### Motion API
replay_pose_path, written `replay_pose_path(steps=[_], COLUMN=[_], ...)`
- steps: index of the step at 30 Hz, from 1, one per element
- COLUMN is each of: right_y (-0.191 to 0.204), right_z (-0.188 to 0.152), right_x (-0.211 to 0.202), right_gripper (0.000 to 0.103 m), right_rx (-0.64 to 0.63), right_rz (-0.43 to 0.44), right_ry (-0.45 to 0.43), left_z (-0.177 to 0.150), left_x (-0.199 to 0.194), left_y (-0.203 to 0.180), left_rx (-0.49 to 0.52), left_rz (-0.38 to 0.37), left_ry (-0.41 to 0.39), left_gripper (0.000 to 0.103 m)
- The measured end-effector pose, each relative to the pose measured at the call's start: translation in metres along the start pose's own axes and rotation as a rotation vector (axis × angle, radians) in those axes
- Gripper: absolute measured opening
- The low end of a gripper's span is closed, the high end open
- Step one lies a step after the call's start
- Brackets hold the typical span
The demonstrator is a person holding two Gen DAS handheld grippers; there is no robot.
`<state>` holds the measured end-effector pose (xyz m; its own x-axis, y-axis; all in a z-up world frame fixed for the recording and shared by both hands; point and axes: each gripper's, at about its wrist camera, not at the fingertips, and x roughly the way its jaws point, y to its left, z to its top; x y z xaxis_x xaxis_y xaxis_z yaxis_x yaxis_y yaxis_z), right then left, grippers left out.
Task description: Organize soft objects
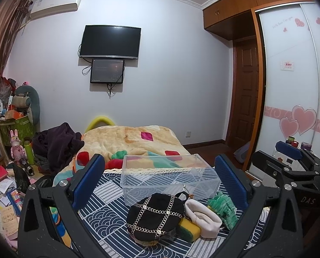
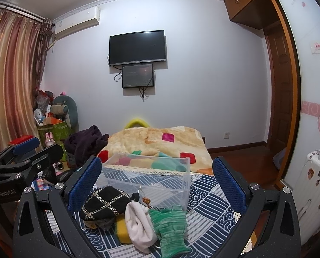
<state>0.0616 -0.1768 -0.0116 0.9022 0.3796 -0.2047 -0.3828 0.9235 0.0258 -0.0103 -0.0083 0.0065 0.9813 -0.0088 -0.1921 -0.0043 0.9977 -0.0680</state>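
— What are your grippers doing?

— My left gripper [image 1: 160,178] has its blue pads spread wide with nothing between them, and my right gripper [image 2: 157,180] is parted just as wide and also carries nothing. Both hang above the patterned cloth [image 2: 207,195] on the bed.

— Where are the soft things?

— In a small heap on that cloth, on the near side of the clear plastic bin [image 1: 170,178]. In my left view the black pouch [image 1: 155,215] with its gold lattice sits at about 6 o'clock, the yellow-green sponge [image 1: 189,229] is tucked under its right edge, the white cloth roll [image 1: 203,219] lies touching the sponge at 5 o'clock, and the green knit glove [image 1: 223,208] is just beside the roll, further right.

— And from the right side?

— Same order: pouch [image 2: 105,203] at 7 o'clock, sponge [image 2: 122,229] under it, roll [image 2: 139,228] near 6, glove [image 2: 170,230] lying flat beside the roll. The bin [image 2: 147,178] stands upright at 12 o'clock from the heap, with only the cloth's pattern showing through its walls. Beyond it lies the blanket [image 2: 160,142].
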Motion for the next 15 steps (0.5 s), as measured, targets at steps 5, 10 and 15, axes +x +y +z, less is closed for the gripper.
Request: replay_pose_path(steps=[5, 10, 15], right_y=[-0.002, -0.004, -0.004], right_z=[-0.001, -0.002, -0.007], right_x=[-0.001, 0.001, 0.006], right_gripper=[0.103, 0.103, 0.103], right_rx=[0.009, 0.016, 0.004], right_rz=[0.004, 0.009, 0.000], right_ry=[0.000, 0.006, 0.024], left_z=[0.000, -0.003, -0.012], left_x=[0.002, 0.007, 0.023], left_y=[-0.001, 0.001, 0.005], left_rx=[0.005, 0.001, -0.010], left_rz=[-0.011, -0.018, -0.032], left_ry=[0.002, 0.020, 0.088], left_gripper=[0.103, 0.103, 0.103])
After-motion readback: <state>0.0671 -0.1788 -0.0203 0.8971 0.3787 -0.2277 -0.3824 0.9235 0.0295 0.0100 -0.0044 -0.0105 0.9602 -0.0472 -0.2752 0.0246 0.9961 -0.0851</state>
